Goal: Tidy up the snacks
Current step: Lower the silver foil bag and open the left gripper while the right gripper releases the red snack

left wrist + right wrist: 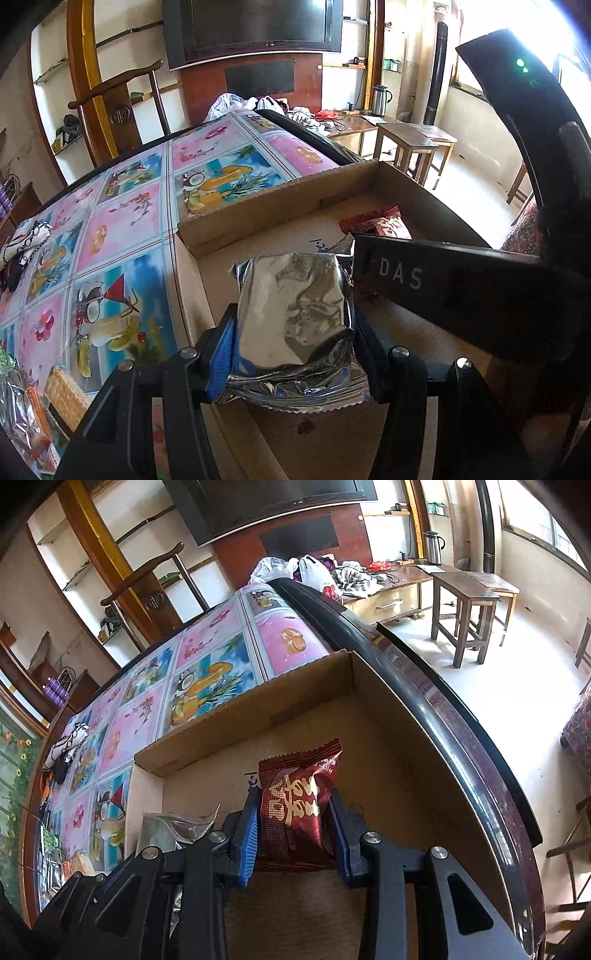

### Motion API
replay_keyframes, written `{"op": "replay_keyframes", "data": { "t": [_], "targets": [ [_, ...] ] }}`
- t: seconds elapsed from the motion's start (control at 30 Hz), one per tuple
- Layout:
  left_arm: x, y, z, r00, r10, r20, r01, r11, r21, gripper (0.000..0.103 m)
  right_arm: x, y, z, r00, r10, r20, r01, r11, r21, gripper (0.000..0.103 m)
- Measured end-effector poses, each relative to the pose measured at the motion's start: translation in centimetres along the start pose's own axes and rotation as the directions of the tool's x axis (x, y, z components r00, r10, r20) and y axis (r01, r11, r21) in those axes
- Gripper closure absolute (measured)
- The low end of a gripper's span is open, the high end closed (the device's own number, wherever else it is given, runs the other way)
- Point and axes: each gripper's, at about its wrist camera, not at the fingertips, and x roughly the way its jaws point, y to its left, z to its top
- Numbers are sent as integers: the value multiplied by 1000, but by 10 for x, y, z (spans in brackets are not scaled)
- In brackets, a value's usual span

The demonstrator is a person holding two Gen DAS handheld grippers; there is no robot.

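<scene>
Over the open cardboard box (280,206) on the fruit-patterned tablecloth (122,236), the left gripper (295,332) clamps a silver foil snack packet (295,310) between its blue pads, jaws partly apart. Just beside it, the right gripper (293,827) pinches a dark red snack packet (295,805) more narrowly, the packet's crimped top poking forward above the box floor.

Cardboard box (258,705) on table (207,657), seemingly near edge
</scene>
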Motion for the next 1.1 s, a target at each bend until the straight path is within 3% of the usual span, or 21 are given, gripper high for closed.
{"op": "replay_keyframes", "data": {
  "t": [1.1],
  "targets": [
    [-1, -1, 1, 1000, 10, 5, -10, 1000, 5, 47, 0, 7, -2, 1000, -25, 1, 25, 999, -41, 66]
  ]
}}
